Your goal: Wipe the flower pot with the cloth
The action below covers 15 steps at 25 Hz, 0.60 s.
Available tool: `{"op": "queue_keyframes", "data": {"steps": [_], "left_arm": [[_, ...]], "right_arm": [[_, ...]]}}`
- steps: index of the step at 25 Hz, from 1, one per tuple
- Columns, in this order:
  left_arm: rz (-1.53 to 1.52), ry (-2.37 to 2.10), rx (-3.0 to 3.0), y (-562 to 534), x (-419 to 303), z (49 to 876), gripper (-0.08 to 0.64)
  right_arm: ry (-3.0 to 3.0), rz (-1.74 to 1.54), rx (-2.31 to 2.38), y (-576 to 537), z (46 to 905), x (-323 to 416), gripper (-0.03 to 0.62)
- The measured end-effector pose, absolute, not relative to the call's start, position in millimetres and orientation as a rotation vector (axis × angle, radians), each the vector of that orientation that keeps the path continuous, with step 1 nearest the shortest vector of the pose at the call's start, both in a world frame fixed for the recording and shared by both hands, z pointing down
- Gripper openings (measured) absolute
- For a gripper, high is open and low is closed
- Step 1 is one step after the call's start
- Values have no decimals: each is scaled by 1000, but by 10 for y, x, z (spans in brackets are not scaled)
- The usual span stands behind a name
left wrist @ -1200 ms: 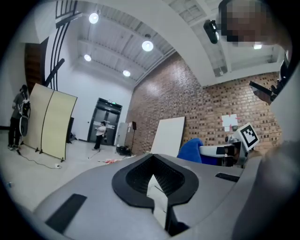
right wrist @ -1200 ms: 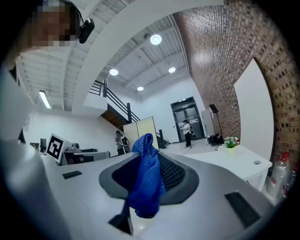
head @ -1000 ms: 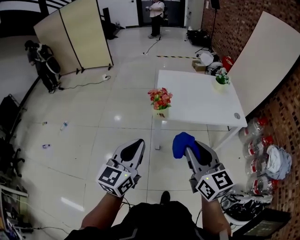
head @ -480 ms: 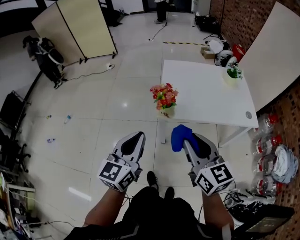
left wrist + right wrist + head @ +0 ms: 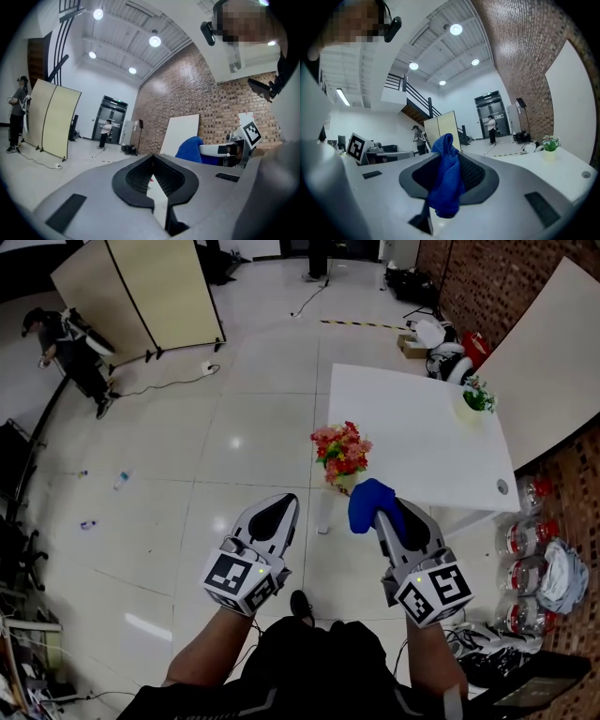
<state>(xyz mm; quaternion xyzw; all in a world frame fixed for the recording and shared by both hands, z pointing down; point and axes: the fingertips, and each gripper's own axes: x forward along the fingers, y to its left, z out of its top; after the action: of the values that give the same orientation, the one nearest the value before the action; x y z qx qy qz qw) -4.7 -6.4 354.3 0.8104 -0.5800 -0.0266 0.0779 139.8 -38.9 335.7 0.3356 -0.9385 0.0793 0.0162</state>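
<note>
Bright ceiling spots (image 5: pixel 155 41), glare on floor (image 5: pixel 234 442), fisheye-warped edges

Nubby woven cloth (image 5: pixel 445 183), glossy tiled floor (image 5: pixel 225 493)

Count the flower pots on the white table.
2: the red-flowered pot at the near left corner of the table, and the small green-plant pot near its far right edge. None appears hidden.

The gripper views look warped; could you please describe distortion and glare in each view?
Left gripper view and right gripper view: strong fisheye, dark corners, ceiling lamps blown out. Head view: milder bending, lamp glare on the glossy floor, blue cloth sharp.
</note>
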Motion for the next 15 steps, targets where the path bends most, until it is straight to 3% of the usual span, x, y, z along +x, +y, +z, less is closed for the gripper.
{"op": "queue_keyframes", "data": {"steps": [15], "left_arm": [[13, -1746, 2229, -846, -398, 4970, 5]], "right_arm": [[-2788, 398, 799, -890, 5327, 545, 98]]}}
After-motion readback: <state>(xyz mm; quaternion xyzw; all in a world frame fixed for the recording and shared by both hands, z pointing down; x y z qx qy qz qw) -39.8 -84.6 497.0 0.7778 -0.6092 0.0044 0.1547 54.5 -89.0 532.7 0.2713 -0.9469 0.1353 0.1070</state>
